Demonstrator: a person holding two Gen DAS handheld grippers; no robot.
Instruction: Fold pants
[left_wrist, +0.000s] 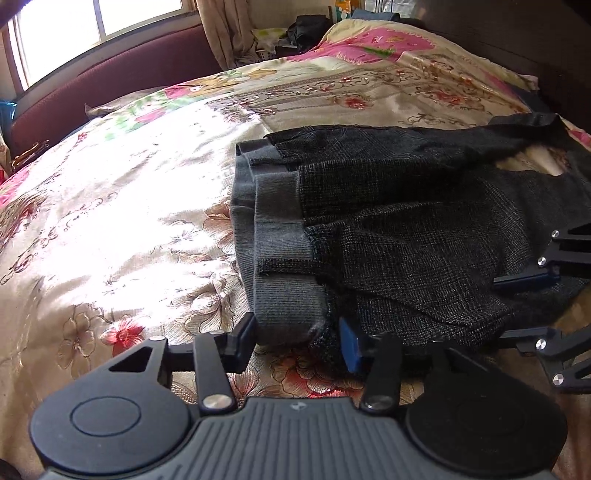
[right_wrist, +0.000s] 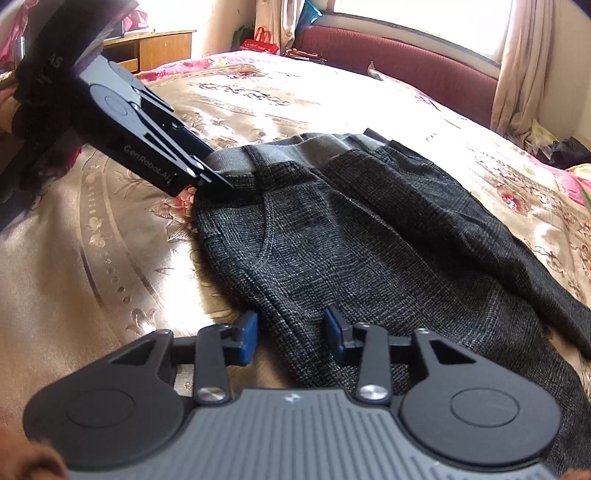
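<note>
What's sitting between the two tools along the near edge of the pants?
Only pants fabric. In the right wrist view, dark cloth runs unbroken from the left tool at the waistband to the right tool.
</note>
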